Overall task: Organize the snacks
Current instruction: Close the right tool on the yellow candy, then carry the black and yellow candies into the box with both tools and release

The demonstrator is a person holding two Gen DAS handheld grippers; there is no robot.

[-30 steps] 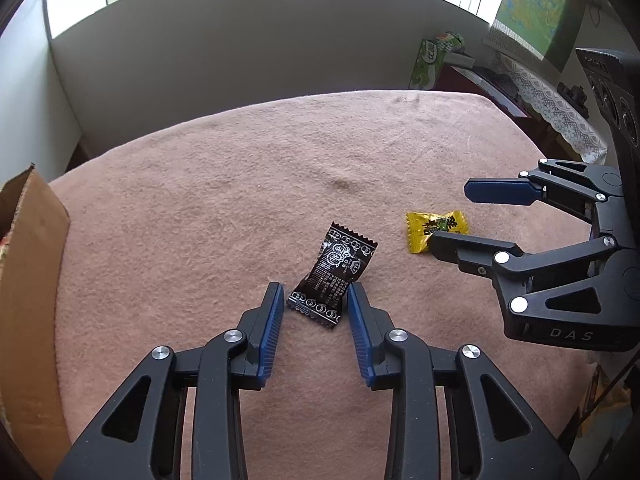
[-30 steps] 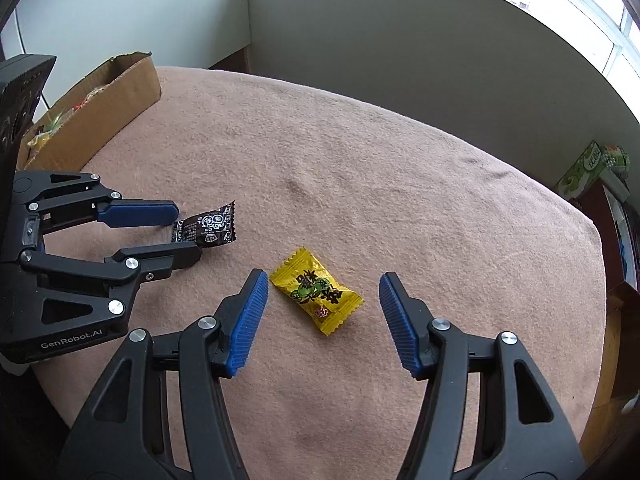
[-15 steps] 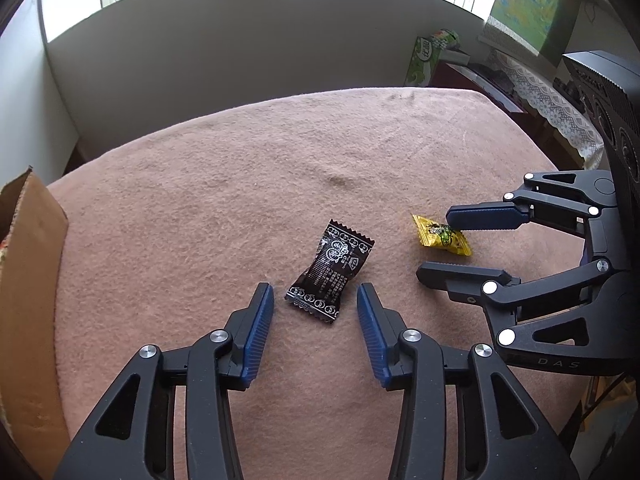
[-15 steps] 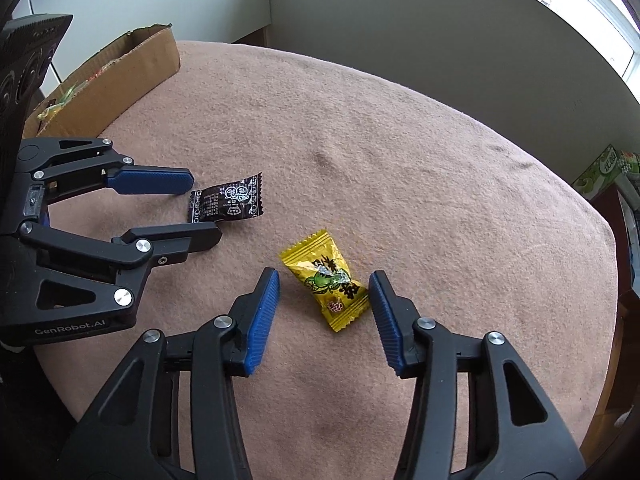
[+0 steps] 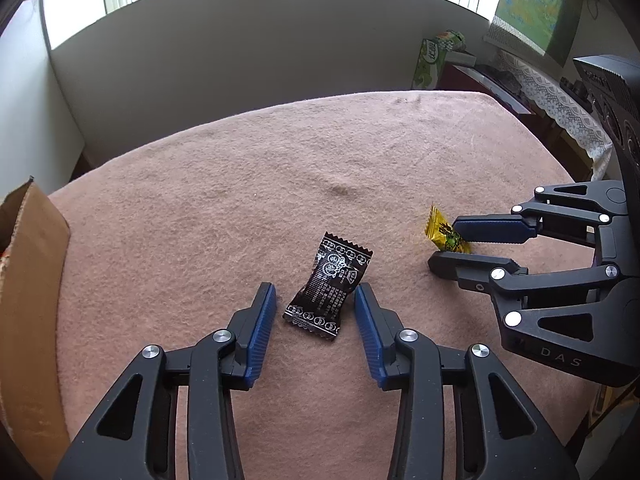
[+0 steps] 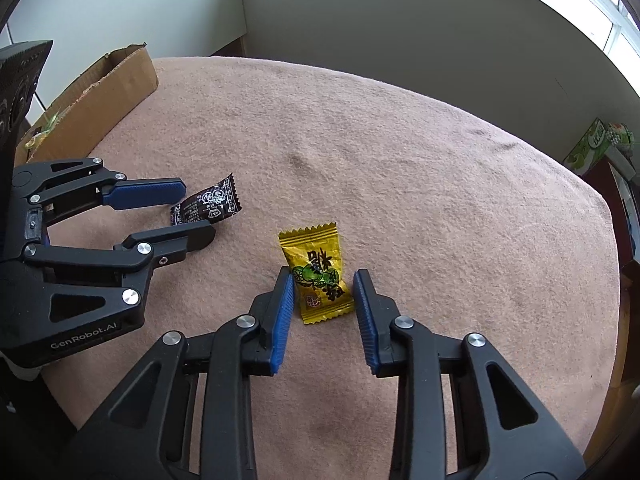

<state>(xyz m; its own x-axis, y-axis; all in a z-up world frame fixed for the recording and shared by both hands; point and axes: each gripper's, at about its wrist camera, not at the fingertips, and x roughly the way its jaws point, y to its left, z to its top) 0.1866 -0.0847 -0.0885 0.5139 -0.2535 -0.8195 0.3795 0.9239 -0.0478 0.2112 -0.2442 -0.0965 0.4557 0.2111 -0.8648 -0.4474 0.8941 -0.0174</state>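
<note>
A black snack packet (image 5: 330, 284) lies on the pink tablecloth (image 5: 240, 184). My left gripper (image 5: 315, 298) is open, its blue pads on either side of the packet's near end, close to it. A yellow snack packet (image 6: 318, 270) lies to its right. My right gripper (image 6: 323, 282) is open around that packet's near half; the left pad looks just touching it. The right gripper also shows in the left wrist view (image 5: 446, 242), with the yellow packet (image 5: 442, 234) between its fingers. The left gripper shows in the right wrist view (image 6: 198, 212), around the black packet (image 6: 208, 206).
An open cardboard box (image 6: 96, 96) holding snacks stands at the table's far left edge; it also shows in the left wrist view (image 5: 28, 280). A green carton (image 5: 434, 58) and a side cabinet stand beyond the table's right edge. A grey wall lies behind the table.
Both grippers have moved forward over their packets. The right jaws have narrowed around the yellow packet, which has turned more upright in view. The left jaws have widened slightly around the black packet.
</note>
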